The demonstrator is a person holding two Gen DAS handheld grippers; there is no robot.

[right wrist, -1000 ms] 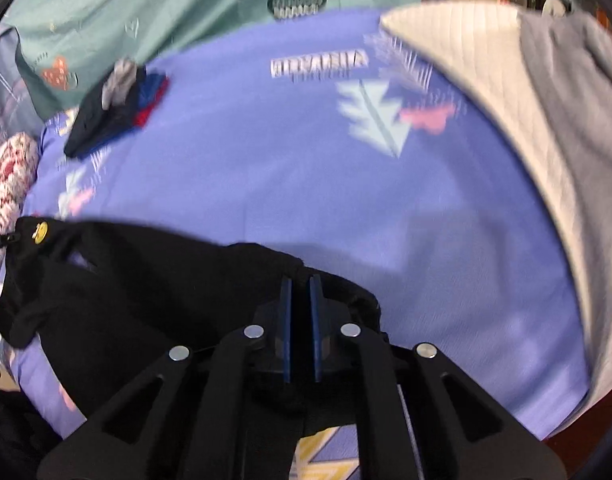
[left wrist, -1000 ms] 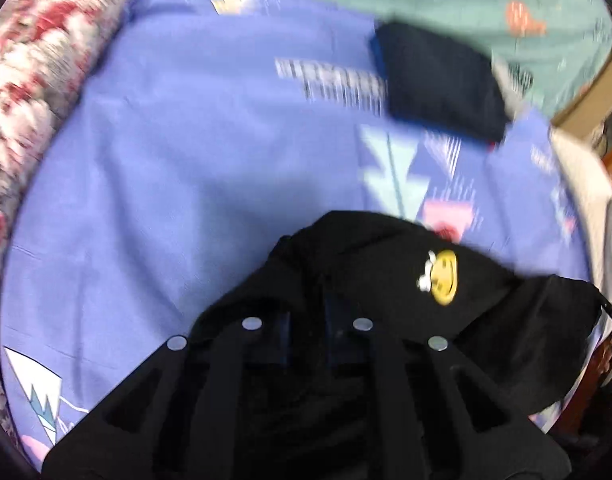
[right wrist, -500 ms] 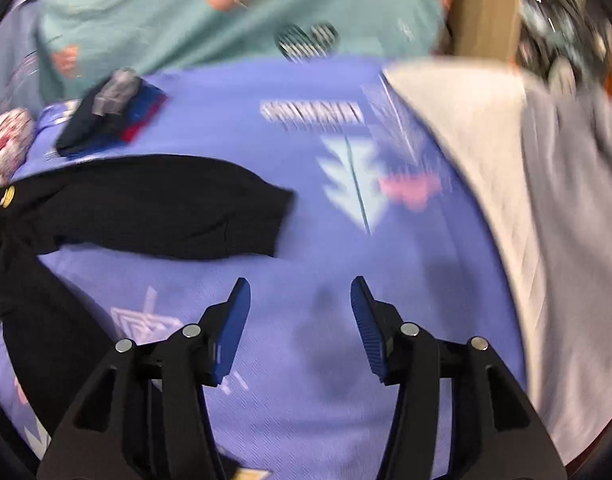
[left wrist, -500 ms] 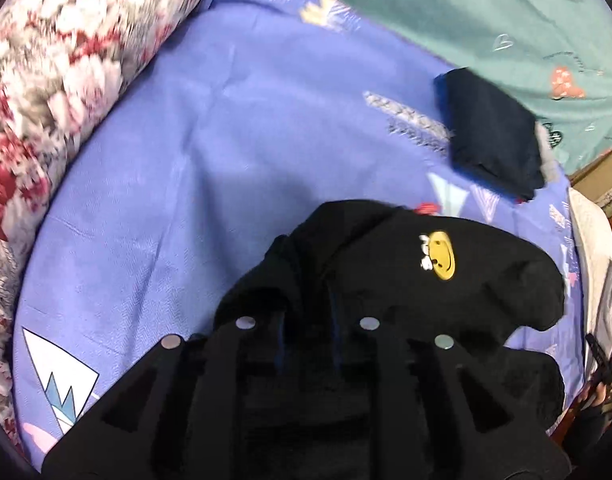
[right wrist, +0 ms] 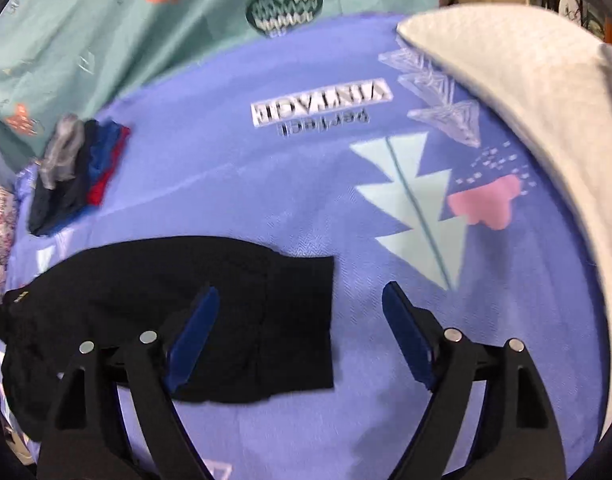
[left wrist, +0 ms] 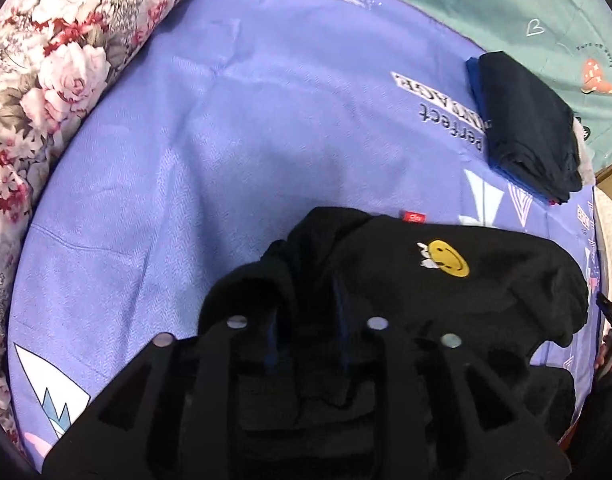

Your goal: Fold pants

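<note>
Left gripper (left wrist: 306, 312), jaws just been opening w/ bunched fabric between, over black smiley-badge pants (left wrist: 445, 292) on purple printed bedsheet (left wrist: 226, 140).

You've got one pair of black pants (left wrist: 445, 292) with one yellow smiley patch (left wrist: 447, 258), one stack of folded clothes (right wrist: 78, 172), one purple printed bedsheet (right wrist: 266, 200), one floral pillow (left wrist: 54, 64), one teal sheet (right wrist: 106, 28), one cream quilted blanket (right wrist: 525, 92).

Lilac printed bedsheet (right wrist: 266, 200), floral bolster (left wrist: 58, 64) alongside, teal patterned cloth (right wrist: 106, 40) behind, cream quilted pad (right wrist: 525, 100).
</note>
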